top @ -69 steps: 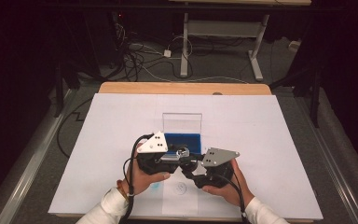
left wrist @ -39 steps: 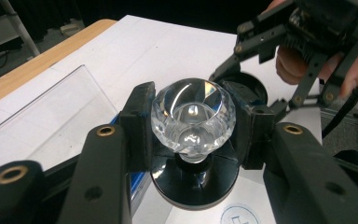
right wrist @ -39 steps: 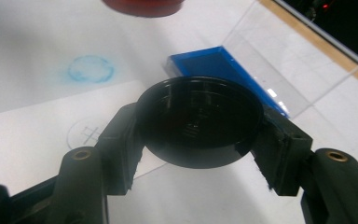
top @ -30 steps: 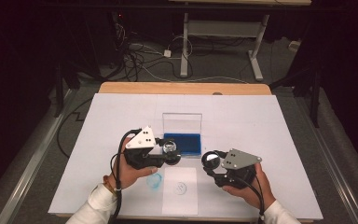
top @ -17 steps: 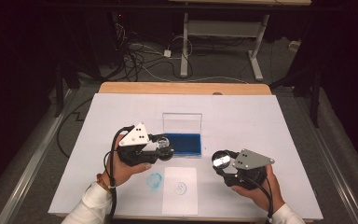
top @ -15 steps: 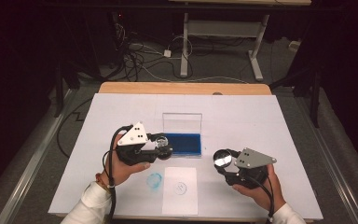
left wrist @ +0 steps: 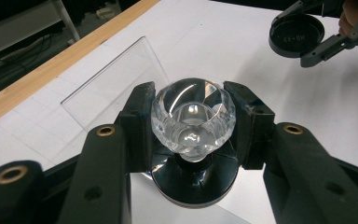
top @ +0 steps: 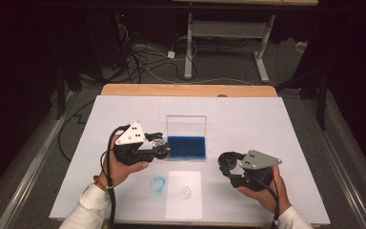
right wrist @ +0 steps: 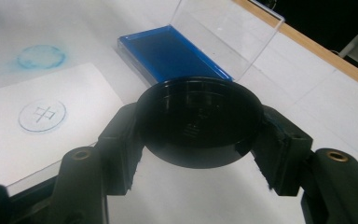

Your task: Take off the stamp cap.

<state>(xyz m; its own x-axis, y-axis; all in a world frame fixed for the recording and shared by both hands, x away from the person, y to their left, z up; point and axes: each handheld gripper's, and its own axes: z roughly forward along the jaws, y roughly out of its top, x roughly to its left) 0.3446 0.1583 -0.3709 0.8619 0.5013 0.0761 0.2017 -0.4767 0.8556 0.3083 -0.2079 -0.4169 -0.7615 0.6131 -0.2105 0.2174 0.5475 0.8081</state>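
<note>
My left gripper is shut on a stamp with a clear faceted knob and a black round base. It holds the stamp at the left end of the open blue ink pad. The pad's clear lid stands up behind it. My right gripper is shut on a black round cap, held above the table to the right of the ink pad. In the left gripper view the cap shows at the top right in the other gripper.
A white sheet of paper lies near the table's front edge, with a round blue stamp mark on it. A blue smudge marks the white tabletop left of the sheet. Cables and desk legs lie beyond the far wooden edge.
The two grippers were together at the table's middle and have drawn apart. The left one has carried the stamp left, the right one has carried the cap right.
</note>
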